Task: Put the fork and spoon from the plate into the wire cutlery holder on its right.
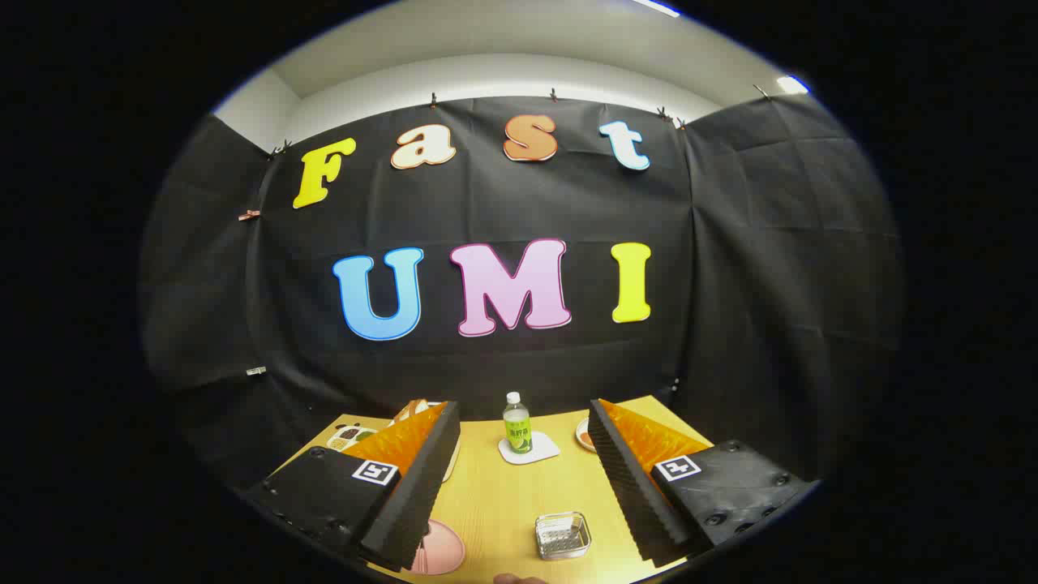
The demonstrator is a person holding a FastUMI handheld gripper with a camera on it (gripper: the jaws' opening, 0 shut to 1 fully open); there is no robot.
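Note:
My gripper (523, 478) is open, held above the wooden table (503, 503) with nothing between its fingers. Below and between the fingers, close to the right one, stands the small wire cutlery holder (562, 535). To its left a pink plate (442, 549) peeks out from under the left finger (409, 487); I cannot make out the fork or spoon on it.
A small bottle (516, 423) with a green label stands on a white coaster (531, 450) farther back between the fingers. A small dish (585, 434) sits beyond the right finger, and a patterned card (350, 438) and another dish lie past the left finger. A fingertip (515, 578) shows near the table's front edge.

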